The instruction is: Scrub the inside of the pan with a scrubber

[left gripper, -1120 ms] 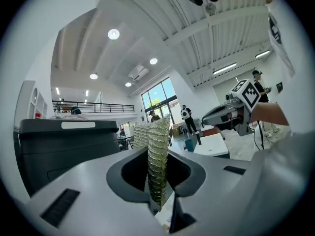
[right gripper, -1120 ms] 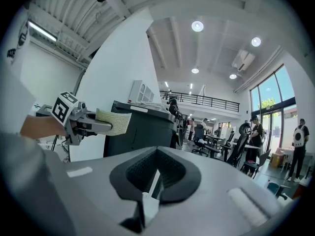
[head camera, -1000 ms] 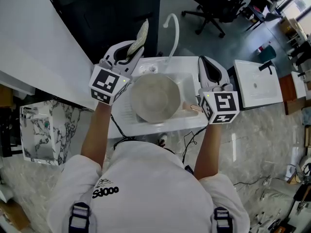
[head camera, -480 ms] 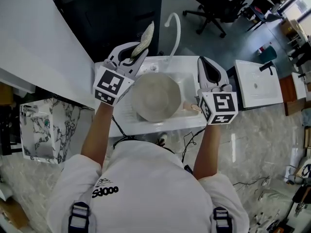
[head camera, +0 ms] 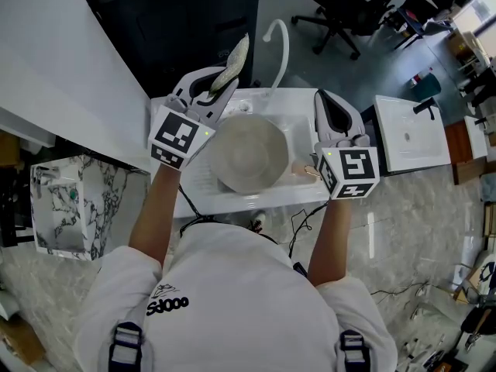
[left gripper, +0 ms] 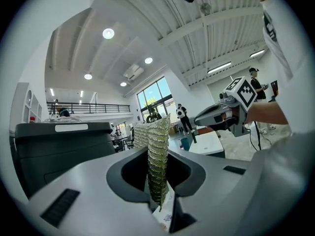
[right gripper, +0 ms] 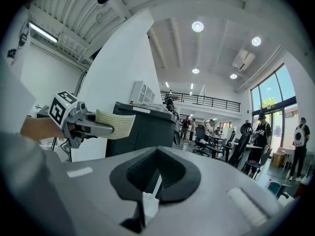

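Pinches the scrubber edge-on in the left gripper, jaws pressed onto its lower end, with most of the woven pad standing free beyond the tips. Shows the right gripper closed on nothing, jaws together.

Holds both tools up off the pan. Sets the left gripper by the pan's upper-left rim, with the scrubber poking on past that rim toward the faucet. Sets the right gripper off the pan's right side, just above what looks like the pan's handle, though too small there to be sure. Finds the pan mouth-up in the white sink unit, touched by neither tool, so no scrubbing under way yet.

Risks losing the pad once pressed into the bowl: gripped at one end only, and so likely to fold over or slide out of the jaws. Risks the pan skating or spinning under the strokes too, with nothing steadying it.

Leaves open room straight above the pan and along its near rim. Gets tighter at the far rim, under the faucet's arch, and at the far left, against the dark cabinet. Calls for a descent from above, not from behind the pan.
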### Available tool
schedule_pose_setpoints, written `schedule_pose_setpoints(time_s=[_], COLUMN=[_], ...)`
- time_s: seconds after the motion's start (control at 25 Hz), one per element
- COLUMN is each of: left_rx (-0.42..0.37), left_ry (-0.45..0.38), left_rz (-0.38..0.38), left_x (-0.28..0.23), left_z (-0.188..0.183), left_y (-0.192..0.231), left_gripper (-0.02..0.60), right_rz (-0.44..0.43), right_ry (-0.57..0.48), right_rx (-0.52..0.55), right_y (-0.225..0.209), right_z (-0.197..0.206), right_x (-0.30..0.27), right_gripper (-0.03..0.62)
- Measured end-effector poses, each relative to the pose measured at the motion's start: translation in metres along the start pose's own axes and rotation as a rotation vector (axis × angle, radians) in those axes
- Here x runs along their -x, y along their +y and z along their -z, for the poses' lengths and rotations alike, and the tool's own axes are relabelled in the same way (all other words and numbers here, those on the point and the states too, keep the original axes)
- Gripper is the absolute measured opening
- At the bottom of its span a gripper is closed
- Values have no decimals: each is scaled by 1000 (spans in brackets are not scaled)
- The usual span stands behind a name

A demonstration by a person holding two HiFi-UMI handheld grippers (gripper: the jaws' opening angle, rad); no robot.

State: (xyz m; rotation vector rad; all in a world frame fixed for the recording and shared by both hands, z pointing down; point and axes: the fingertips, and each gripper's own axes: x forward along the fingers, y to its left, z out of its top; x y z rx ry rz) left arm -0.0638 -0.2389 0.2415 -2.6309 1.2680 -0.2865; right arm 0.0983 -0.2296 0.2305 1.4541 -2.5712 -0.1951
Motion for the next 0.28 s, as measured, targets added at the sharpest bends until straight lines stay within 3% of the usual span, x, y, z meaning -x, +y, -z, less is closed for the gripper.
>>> schedule_pose_setpoints(time_s=[0.28], left_rx=[1], left_ry=[5], left_rz=[1], left_x=[-1], left_z=[1], left_y=[0], left_gripper=[64], right_rz=[-3], right_ry=[-3], right_rx=[-10], right_y=[-1], right_z=[1], right_x=[-1], right_gripper=[8])
